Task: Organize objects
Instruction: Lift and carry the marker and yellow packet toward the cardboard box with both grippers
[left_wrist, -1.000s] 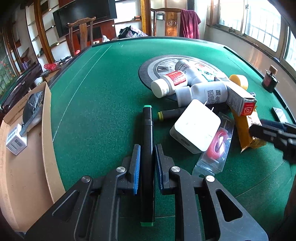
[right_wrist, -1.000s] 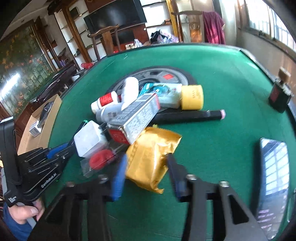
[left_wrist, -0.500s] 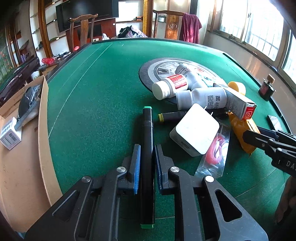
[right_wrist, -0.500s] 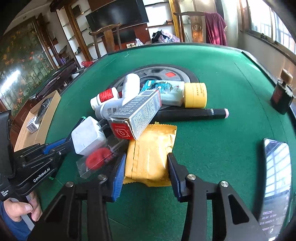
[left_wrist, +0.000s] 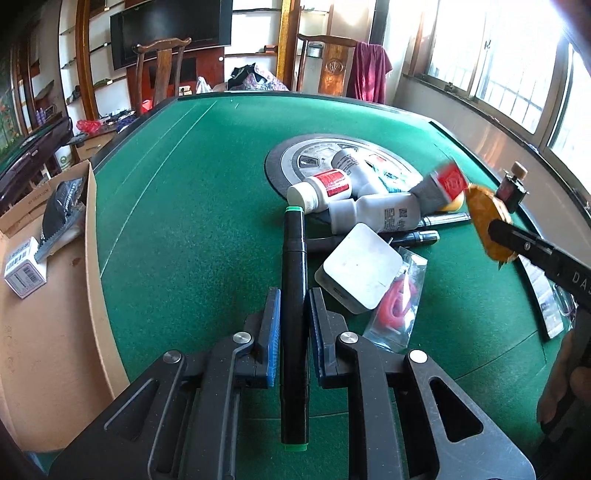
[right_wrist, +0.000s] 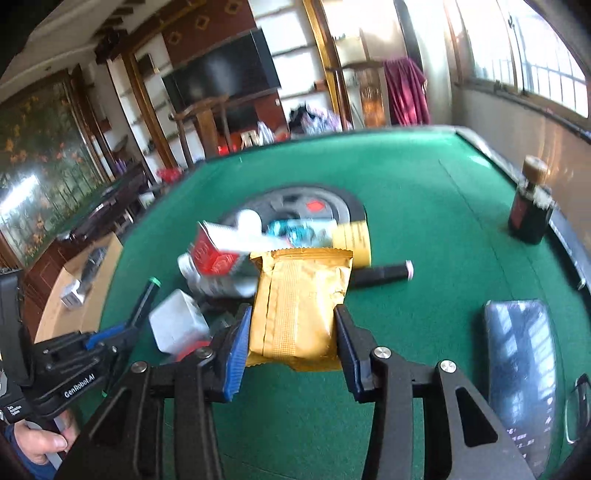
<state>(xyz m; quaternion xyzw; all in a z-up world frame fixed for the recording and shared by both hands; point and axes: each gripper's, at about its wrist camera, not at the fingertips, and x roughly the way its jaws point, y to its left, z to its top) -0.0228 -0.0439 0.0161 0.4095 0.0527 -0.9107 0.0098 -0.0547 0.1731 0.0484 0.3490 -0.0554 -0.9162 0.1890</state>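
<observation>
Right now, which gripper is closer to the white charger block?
Left. The left gripper, shut on the black marker, sits right beside the white charger block; the right gripper holds the yellow packet farther off.

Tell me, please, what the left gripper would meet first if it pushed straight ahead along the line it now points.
Probably the white pill bottle with the red label. The left gripper holds a black marker whose green tip already lies close to that bottle's cap, so the marker would likely strike it first. Depth is unclear.
</observation>
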